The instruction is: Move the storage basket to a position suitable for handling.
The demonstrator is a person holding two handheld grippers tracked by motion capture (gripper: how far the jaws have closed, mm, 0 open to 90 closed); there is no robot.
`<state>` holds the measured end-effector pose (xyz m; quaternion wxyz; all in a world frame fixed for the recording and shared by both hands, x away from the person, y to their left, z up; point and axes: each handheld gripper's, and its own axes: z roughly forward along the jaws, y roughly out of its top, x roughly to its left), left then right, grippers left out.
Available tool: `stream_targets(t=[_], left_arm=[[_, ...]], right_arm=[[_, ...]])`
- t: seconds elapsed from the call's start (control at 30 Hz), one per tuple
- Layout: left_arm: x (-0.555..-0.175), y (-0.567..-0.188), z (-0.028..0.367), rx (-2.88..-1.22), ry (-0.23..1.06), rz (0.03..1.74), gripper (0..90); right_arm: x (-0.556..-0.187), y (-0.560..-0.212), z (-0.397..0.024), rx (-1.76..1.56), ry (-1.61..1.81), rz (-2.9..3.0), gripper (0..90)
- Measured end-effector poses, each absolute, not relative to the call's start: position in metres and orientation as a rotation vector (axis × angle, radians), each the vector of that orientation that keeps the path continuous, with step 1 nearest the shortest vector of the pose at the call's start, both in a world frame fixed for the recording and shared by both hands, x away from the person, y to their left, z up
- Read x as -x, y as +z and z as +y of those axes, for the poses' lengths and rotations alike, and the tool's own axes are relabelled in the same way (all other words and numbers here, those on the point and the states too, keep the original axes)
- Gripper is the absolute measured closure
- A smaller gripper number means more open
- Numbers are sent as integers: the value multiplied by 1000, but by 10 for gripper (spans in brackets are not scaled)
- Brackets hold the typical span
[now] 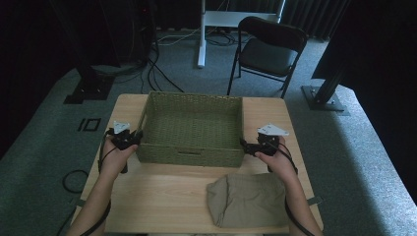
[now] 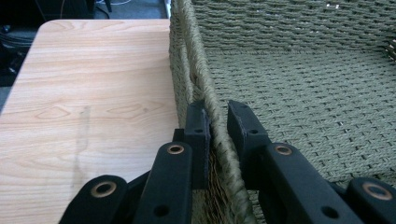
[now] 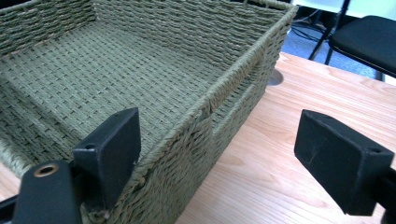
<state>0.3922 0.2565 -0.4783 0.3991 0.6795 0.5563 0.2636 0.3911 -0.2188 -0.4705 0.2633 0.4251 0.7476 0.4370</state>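
Pale wood table (image 1: 162, 189) on grey carpet carries my woven green basket (image 1: 191, 129) at centre, long axis running left to right, open top up, a folded khaki cloth (image 1: 247, 198) near its front right corner. My left gripper (image 2: 215, 122) is clamped on the left rim; my right gripper (image 3: 219, 140) straddles the right wall, jaws wide apart. No lettering is readable; the high view adds a black chair (image 1: 268, 49).

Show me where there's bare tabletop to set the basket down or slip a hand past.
Bare table runs between the basket and the near edge, left of the folded cloth. A narrower strip lies left of the basket. Crowded: the front right, where the cloth sits, and both basket ends, where the left gripper and right gripper straddle the rims.
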Motion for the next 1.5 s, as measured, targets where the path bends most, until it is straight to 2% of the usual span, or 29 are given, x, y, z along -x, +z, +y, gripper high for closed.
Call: stream_targets(t=[1.5], left_arm=[[-418, -476, 156, -1814, 576, 1304, 749]], right_arm=[[-399, -472, -316, -1353, 1057, 1833, 124]])
